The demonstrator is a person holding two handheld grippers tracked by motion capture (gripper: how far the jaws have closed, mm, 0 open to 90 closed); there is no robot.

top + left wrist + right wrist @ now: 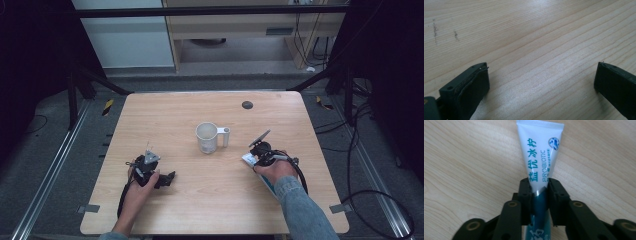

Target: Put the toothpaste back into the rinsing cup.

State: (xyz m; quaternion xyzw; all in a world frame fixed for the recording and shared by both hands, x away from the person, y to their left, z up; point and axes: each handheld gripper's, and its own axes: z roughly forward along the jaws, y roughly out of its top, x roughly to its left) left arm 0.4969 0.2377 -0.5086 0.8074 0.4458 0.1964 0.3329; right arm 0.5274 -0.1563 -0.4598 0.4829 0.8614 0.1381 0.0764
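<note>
A white and teal toothpaste tube [540, 150] lies on the wooden table [165, 115], its flat crimped end pointing away from me in the right gripper view. My right gripper [538, 186] is shut on the tube, a pad pressing each side near its middle. From above, that right gripper [256, 158] sits right of centre with the tube [247, 159] under it. My left gripper [541, 80] rests low over bare wood, jaws wide open and nothing between them; in the high view the left gripper [169, 178] is at the front left. A white cup [206, 137] with a side handle stands mid-table.
A small dark round mark [247, 104] sits on the table behind the cup. Black frame bars and cables run around the table on the floor. Bare wood [524, 37] stretches ahead of the left gripper.
</note>
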